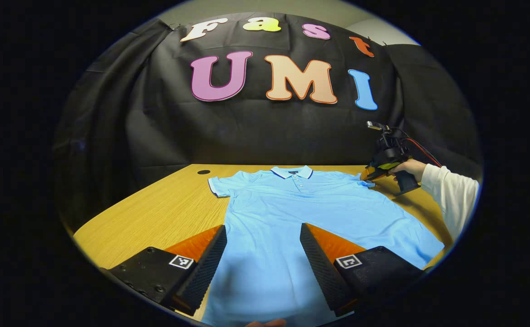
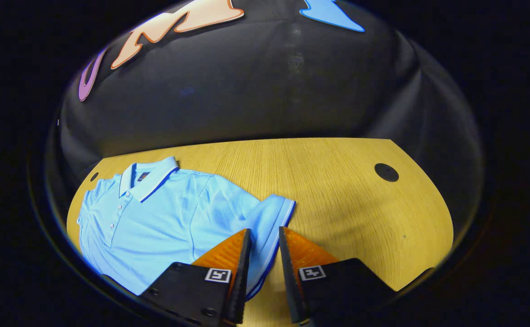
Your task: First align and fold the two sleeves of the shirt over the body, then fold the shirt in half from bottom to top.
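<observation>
A light blue polo shirt (image 1: 292, 204) lies flat and face up on the wooden table (image 1: 156, 213), collar toward the wall, both short sleeves spread out. My left gripper (image 1: 262, 229) hovers open over the shirt's lower body, fingers wide apart with nothing between them. In the right gripper view the shirt (image 2: 156, 218) lies to the left, and its near sleeve (image 2: 269, 213) reaches between the fingers. My right gripper (image 2: 264, 230) stands narrowly open, astride that sleeve's hem with a gap still showing. The left gripper view shows the right gripper (image 1: 368, 175) at that sleeve, held by a hand.
A white-sleeved arm (image 1: 451, 190) comes in from the right. The table (image 2: 337, 190) has a round cable hole (image 2: 386, 172) to the right of the shirt and another (image 1: 203, 172) near the other sleeve (image 1: 219, 185). Black cloth closes off the back edge.
</observation>
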`<state>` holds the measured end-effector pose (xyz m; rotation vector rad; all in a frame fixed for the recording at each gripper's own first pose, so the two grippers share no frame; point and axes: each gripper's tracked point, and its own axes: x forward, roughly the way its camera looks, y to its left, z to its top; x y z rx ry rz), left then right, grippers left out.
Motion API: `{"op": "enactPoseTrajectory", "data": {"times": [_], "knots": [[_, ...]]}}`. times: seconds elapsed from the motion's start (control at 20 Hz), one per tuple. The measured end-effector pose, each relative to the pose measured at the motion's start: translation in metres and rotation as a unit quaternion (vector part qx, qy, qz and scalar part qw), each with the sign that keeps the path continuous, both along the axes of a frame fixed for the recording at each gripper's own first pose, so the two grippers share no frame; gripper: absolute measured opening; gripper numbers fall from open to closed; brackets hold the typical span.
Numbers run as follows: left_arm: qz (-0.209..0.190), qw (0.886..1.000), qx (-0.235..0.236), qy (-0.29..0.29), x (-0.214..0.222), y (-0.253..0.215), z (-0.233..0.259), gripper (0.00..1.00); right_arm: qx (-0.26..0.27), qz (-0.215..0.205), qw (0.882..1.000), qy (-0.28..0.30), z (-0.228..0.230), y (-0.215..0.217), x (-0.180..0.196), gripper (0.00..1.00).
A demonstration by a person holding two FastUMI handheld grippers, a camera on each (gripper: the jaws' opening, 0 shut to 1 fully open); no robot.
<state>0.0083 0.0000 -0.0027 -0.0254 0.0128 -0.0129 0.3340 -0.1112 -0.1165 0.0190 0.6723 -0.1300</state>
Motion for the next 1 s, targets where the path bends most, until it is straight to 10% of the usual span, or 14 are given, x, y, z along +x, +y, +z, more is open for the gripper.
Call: {"op": "enactPoseTrajectory", "data": {"times": [0.2, 0.6, 1.0], "knots": [[0.000, 1.000, 0.000, 0.001, 0.000, 0.000, 0.000, 0.97, -0.012, 0.007, 1.000, -0.004, 0.001, 0.002, 0.000, 0.09], [-0.005, 1.000, 0.000, 0.002, 0.000, -0.001, 0.000, 0.96, -0.025, 0.004, 0.999, -0.037, 0.022, 0.011, 0.001, 0.02], [-0.005, 1.000, 0.000, 0.000, 0.000, -0.001, 0.000, 0.97, 0.092, 0.081, 0.985, -0.118, 0.071, 0.103, 0.010, 0.02]]}}
